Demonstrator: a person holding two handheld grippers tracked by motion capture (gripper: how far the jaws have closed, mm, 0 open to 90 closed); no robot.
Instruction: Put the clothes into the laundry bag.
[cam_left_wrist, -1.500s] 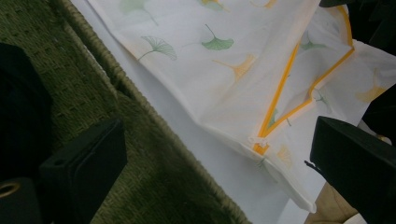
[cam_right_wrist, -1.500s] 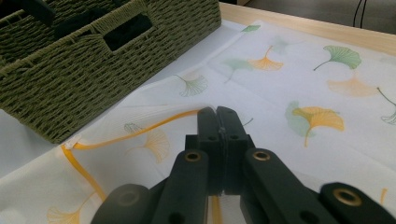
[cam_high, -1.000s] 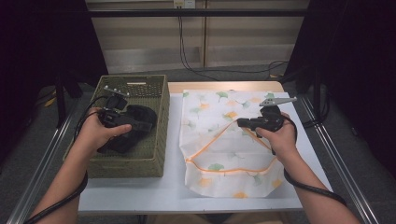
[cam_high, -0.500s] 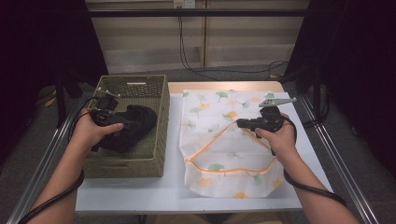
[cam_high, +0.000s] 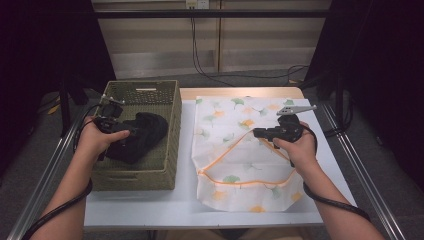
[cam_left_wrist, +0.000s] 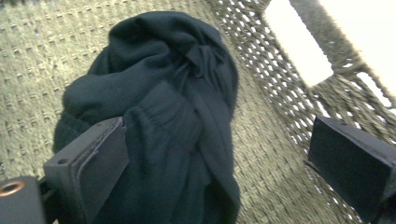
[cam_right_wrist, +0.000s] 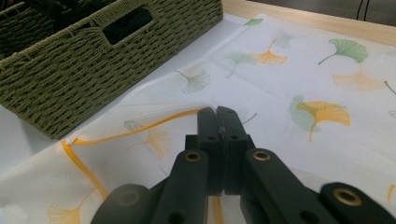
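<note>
A dark green garment (cam_high: 145, 131) lies bunched in a woven basket (cam_high: 135, 181) on the left of the table. My left gripper (cam_high: 129, 133) is down in the basket with its jaws open around part of the garment (cam_left_wrist: 159, 84). One pad (cam_left_wrist: 100, 158) rests against the cloth; the other stands apart over the basket floor (cam_left_wrist: 46, 42). A white bag with a ginkgo leaf print (cam_high: 235, 115) lies flat on the right. My right gripper (cam_high: 255, 133) is shut on its orange-trimmed mouth edge (cam_right_wrist: 154, 122), holding the upper layer slightly raised, right gripper (cam_right_wrist: 217, 112).
The white table top (cam_high: 185, 205) runs between the basket and the bag and along the front. The basket's handle side (cam_right_wrist: 70, 60) stands close to the bag's left edge. Metal rails (cam_high: 365, 170) run beside the table, and cables hang behind it.
My left hand has moved left and lower into the basket, toward the garment. The right gripper and the bag have stayed put.
</note>
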